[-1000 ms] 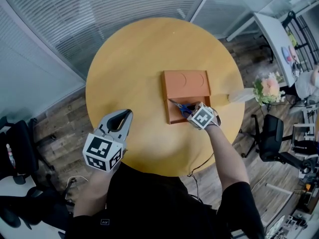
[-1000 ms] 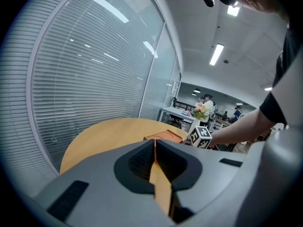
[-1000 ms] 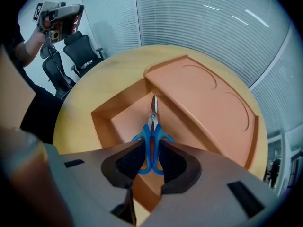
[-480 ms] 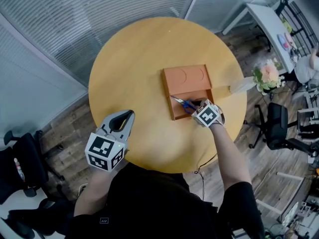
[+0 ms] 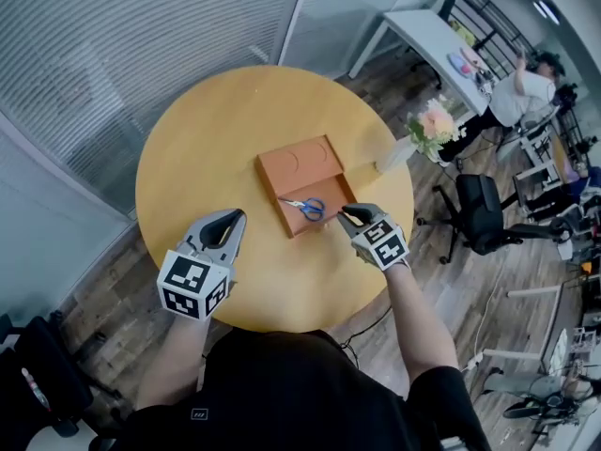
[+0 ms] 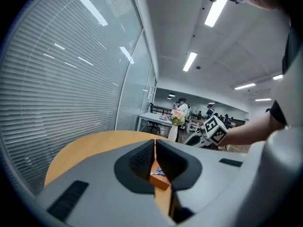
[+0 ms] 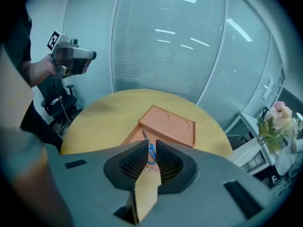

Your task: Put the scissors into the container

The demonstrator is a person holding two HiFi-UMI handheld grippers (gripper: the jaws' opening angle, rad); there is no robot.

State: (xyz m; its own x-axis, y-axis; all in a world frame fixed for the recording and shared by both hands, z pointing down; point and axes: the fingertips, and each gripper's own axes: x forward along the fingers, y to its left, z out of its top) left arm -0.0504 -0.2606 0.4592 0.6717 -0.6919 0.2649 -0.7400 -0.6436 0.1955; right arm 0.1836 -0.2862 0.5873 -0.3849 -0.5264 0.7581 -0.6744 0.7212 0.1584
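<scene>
The scissors (image 5: 305,206) lie flat in the near compartment of the container (image 5: 299,164) on the surface (image 5: 207,148). We judge them light, rigid and slippery; grip the blue handles. Right tongs (image 5: 347,214) are narrowly apart and empty. Left tongs (image 5: 238,217) are closed and empty.

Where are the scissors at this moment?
In the head view, the scissors lie in the near compartment of the orange container, just left of the right tool.
</scene>
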